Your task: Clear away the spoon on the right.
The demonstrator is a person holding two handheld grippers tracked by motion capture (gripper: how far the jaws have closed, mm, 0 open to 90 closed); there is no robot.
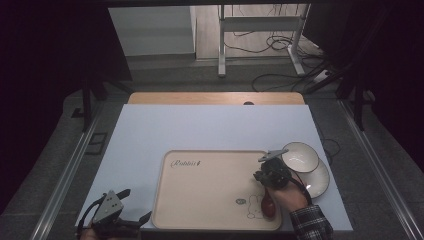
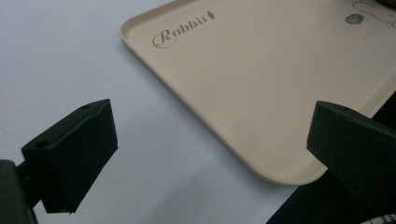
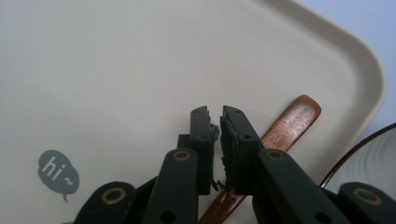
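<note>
The right gripper (image 3: 215, 122) hangs over the tray (image 3: 364, 65), its jaws a sliver apart and empty, beside the wooden spoon (image 3: 292, 119) lying on the tray's right side. To leave the spoon there, lift straight up without nudging its handle. The left gripper (image 2: 210, 140) rests gaping wide, empty, at the tray's near-left corner.

Room dim, sides in shadow. Grey floor (image 1: 165, 75) carries loose cables (image 1: 280, 42) around a white metal frame stand (image 1: 260, 30). Wooden table (image 1: 215, 98) bears a pale blue cover (image 1: 210, 127).

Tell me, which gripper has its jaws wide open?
The left gripper, beside the tray's corner. Its jaws stand far apart, while the right gripper's jaws leave only a thin gap.
</note>
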